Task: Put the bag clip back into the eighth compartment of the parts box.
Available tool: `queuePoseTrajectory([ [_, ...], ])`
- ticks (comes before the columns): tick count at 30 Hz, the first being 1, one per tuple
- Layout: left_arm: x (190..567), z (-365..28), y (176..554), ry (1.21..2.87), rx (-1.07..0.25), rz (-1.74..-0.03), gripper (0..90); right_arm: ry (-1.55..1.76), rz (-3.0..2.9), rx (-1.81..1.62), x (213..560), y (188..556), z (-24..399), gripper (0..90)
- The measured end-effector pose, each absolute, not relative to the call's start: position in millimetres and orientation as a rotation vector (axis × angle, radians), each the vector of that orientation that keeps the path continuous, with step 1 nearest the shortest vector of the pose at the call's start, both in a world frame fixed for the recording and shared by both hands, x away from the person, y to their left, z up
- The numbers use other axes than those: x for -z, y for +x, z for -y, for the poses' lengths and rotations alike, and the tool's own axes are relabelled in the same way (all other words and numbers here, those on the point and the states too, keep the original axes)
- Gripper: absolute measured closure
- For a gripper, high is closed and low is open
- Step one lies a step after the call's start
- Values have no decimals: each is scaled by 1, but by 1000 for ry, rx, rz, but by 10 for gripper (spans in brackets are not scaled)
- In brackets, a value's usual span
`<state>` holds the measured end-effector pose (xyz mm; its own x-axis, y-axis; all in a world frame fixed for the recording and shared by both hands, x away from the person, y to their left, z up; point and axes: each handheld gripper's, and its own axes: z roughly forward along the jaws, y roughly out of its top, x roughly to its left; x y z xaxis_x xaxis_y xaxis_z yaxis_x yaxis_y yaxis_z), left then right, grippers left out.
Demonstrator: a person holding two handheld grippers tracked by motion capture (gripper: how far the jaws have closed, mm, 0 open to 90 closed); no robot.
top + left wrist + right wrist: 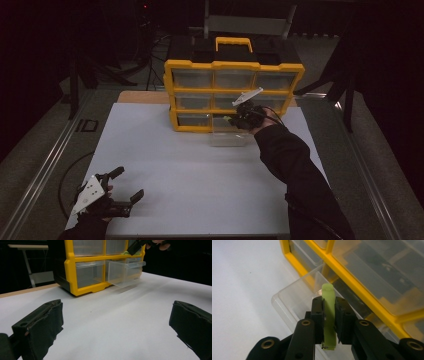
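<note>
Placement step: right gripper (pixel 329 315) clamped on a pale green strip (pixel 329 315), held above the pulled-out clear drawer (pixel 294 300).

Judged from the pose, the strip is about to go into the drawer: lower it until its tip is inside the drawer walls, keep it clear of the yellow frame bar above, then release. In the right gripper view, the strip stands at centre frame, pinched between the two black jaws, its rounded end over the drawer's rear half. That drawer, in the bottom row of the yellow organiser (pixel 234 65), looks empty. Contents of the closed drawers are too dim to identify. Left gripper (pixel 125 186) rests at lower left of the high view, jaws spread wide, holding nothing.
</note>
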<state>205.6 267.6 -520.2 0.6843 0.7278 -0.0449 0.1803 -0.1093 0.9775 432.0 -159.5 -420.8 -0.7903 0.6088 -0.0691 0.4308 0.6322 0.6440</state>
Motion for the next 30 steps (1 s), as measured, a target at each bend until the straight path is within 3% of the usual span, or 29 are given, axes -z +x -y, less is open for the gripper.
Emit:
queuePoseTrajectory([
  [15, 521, -268, 206, 1647, -547, -749, 0, 855, -2647, -817, 439, 442, 152, 763],
  [21, 521, -268, 206, 1647, -548, -750, 0, 893, -2649, -808, 436, 441, 153, 586],
  [30, 521, -268, 206, 1646, -549, -751, 0, 926, -2624, -852, 432, 431, 159, 393],
])
